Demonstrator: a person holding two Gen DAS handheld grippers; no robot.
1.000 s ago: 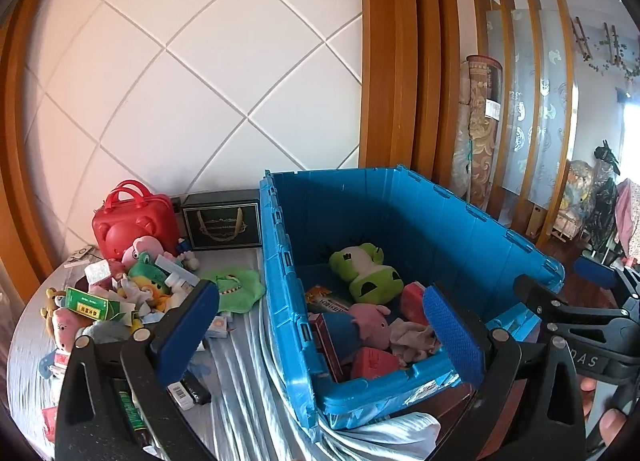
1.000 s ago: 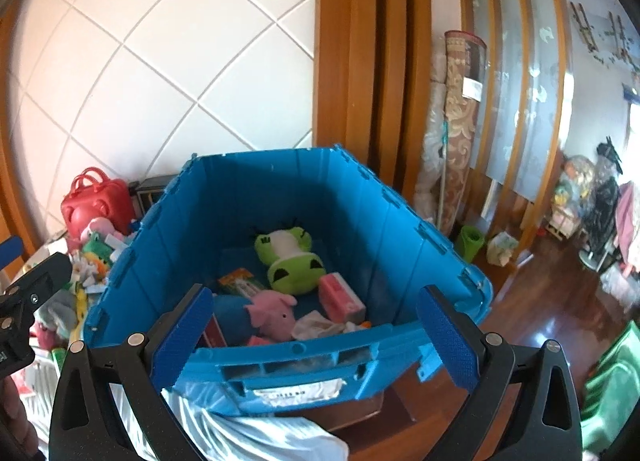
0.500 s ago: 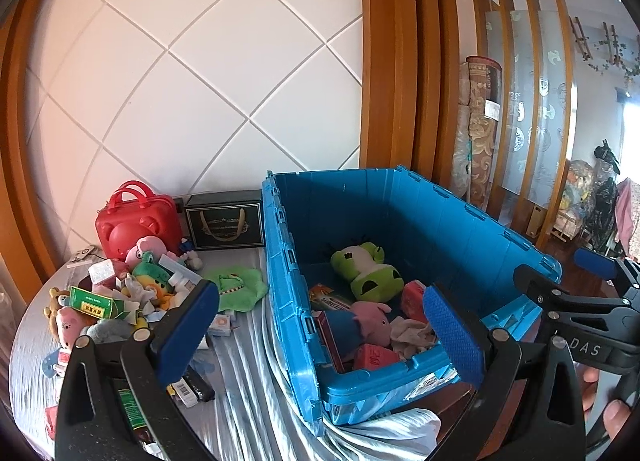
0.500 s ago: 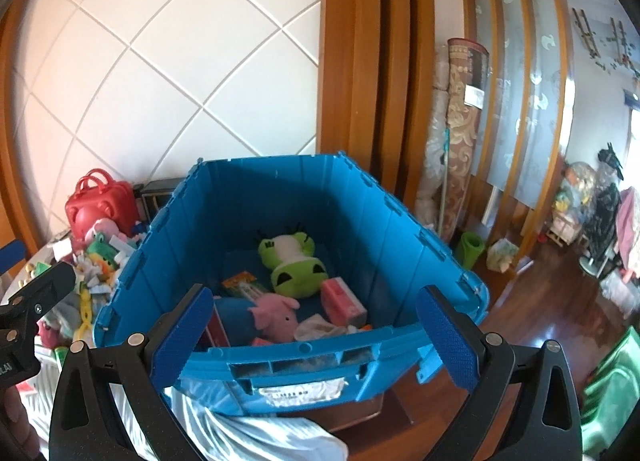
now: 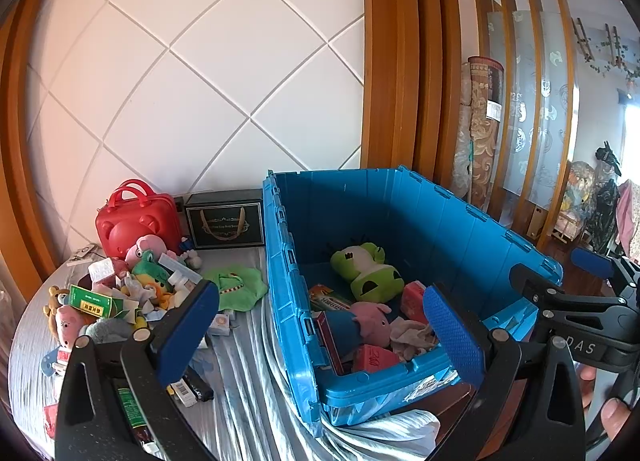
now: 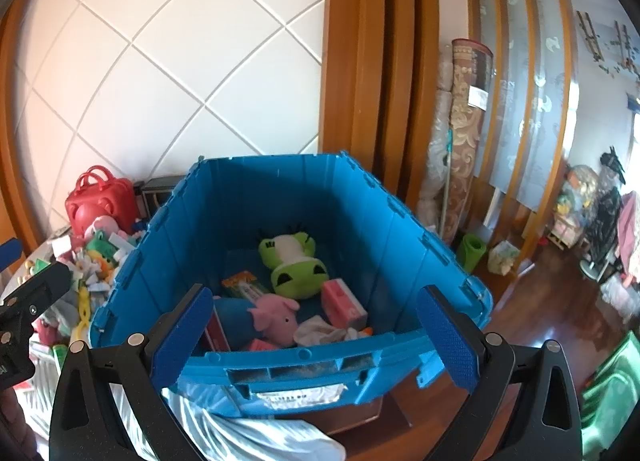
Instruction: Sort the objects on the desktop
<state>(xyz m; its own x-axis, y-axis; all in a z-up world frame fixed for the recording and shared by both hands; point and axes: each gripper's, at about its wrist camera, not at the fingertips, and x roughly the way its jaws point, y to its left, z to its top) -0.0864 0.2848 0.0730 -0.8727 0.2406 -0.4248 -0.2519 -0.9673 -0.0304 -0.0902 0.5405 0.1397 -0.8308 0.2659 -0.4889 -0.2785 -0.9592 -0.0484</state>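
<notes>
The left gripper (image 5: 318,335) and right gripper (image 6: 314,335) are both spread wide and empty, held near the blue crate's (image 6: 280,197) front rim. At center frame the crate holds one green frog plush (image 6: 294,265), one pink pig plush (image 6: 276,319) and one pink box (image 6: 344,303). At left frame the table pile (image 5: 120,297) sits beside one red toy suitcase (image 5: 136,221), one black gift box (image 5: 226,221) and one green cloth (image 5: 236,287).
</notes>
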